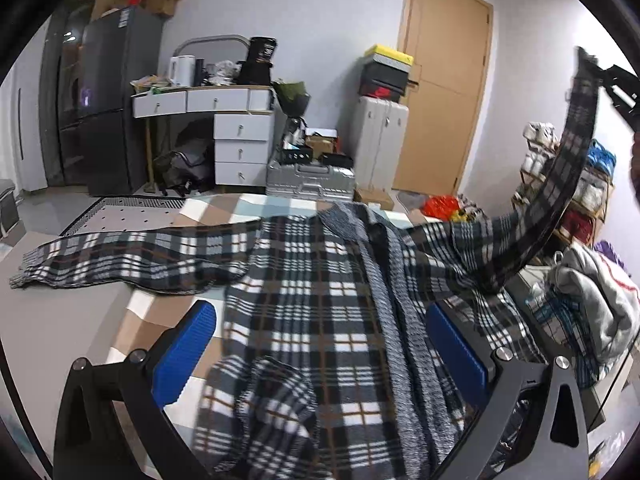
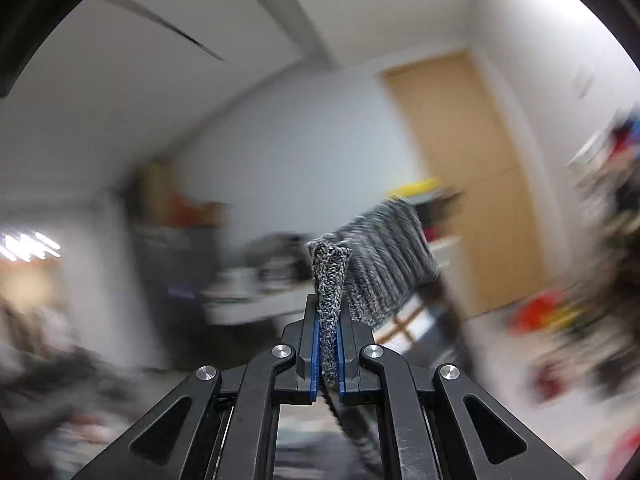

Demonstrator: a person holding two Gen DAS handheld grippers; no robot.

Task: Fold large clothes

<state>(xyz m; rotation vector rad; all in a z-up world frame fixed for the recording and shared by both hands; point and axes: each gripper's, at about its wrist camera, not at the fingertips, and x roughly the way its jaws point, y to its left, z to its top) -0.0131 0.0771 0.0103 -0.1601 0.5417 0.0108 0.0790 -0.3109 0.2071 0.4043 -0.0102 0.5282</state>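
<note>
- The plaid cardigan [image 1: 304, 300] lies spread on the bed [image 1: 160, 316], front up, one sleeve [image 1: 132, 258] stretched flat to the side; laid so, it looks ready for folding.
- The right gripper [image 2: 329, 344] is clamped on the knitted cuff [image 2: 330, 280] of the other sleeve and holds it high, probably to swing it across the body.
- The left gripper [image 1: 320, 360] hovers over the hem with its jaws wide apart, gripping nothing.
- The left view alone shows the raised sleeve [image 1: 568, 168] arching upward; the right view alone shows the pinch, its background blurred.
</note>
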